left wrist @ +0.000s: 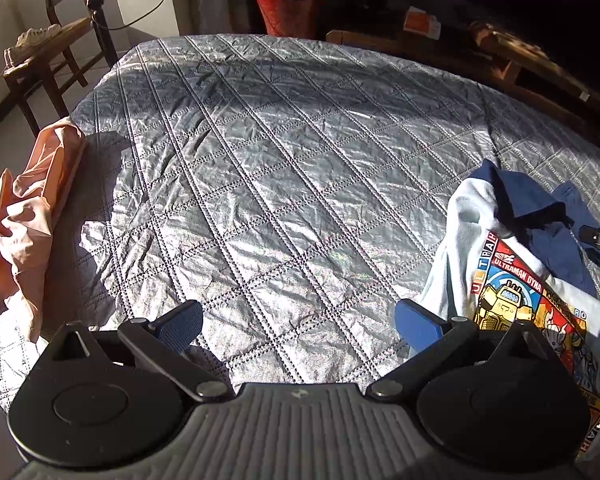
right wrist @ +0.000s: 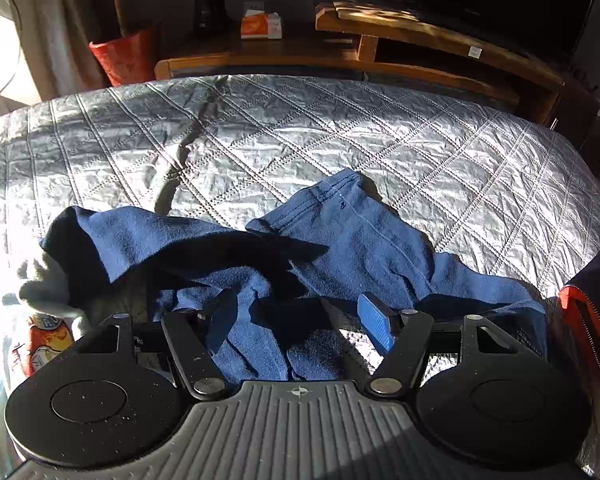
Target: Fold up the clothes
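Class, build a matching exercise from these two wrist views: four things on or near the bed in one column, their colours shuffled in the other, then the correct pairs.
Things:
1. crumpled garment at the bed's left edge
2. bedspread
3. garment under the right gripper
4. pot beyond the bed

Colours:
A. red
B. blue
C. peach
D. silver-grey

Pairs: 1-C, 2-D, 3-B, 4-A

Each gripper, left gripper and right gripper, has black linkage arms with silver pivot screws, two round black discs, a ribbed grey body, and blue ridged pads.
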A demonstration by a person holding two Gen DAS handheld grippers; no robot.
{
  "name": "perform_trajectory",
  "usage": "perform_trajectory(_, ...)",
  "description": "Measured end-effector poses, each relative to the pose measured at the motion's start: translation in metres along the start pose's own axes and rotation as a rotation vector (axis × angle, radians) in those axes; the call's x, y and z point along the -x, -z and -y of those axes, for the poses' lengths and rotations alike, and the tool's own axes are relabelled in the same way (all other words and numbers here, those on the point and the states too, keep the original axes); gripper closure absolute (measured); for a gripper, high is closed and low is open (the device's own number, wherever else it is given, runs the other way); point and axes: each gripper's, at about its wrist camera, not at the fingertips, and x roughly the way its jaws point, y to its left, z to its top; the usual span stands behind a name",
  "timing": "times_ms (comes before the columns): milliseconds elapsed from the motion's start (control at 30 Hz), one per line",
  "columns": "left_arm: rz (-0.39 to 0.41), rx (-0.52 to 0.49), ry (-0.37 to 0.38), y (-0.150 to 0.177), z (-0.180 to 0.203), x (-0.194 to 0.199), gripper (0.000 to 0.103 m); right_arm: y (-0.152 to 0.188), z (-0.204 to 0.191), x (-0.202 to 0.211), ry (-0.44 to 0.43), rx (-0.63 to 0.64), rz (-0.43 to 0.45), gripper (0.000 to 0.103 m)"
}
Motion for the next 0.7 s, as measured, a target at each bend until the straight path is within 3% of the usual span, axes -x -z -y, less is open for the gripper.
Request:
perform_trajectory(100,-0.006,0.009,0.002,0.000,-0.002,-0.001,0.001,0.005,-0.014,-0.017,0.087,0.120,-0.006,0.018)
perform_trajectory(133,-0.006,0.015,0.001,0.000,-0.003,-0.001,0.001,0.005,-0.012,-0.015,0.064,0.108,0.000,0.024)
perform_trajectory(167,-0.007,0.020,0.001,0.000,-0.004,-0.001,0.001,0.006,-0.011,-0.014,0.038,0.093,0.007,0.071)
perform_trajectory(200,-0.007,0.024,0.001,0.000,-0.005,-0.001,0.001,0.003,-0.008,-0.015,-0.022,0.052,0.007,0.100)
perform_trajectory(267,-0.007,0.030,0.003,0.000,-0.006,-0.001,0.001,0.001,-0.014,-0.012,-0.001,0.070,0.035,0.100)
perform_trajectory(367,-0.008,0.039,0.004,-0.001,-0.007,-0.001,0.001,-0.016,-0.017,0.003,-0.071,0.024,0.136,0.100)
perform_trajectory(433,-0.005,0.044,-0.002,-0.001,-0.008,-0.001,0.001,-0.037,-0.029,0.024,-0.107,0.046,0.253,0.100)
perform_trajectory(567,0.009,0.080,-0.031,-0.002,-0.013,0.001,0.001,-0.062,-0.081,0.104,-0.215,0.283,0.672,0.100)
perform_trajectory(667,0.016,0.119,-0.052,-0.004,-0.020,0.001,0.001,-0.065,-0.104,0.141,-0.203,0.347,0.858,0.097)
perform_trajectory(700,0.017,0.131,-0.057,-0.004,-0.022,0.001,0.001,-0.068,-0.103,0.141,-0.190,0.311,0.850,0.094)
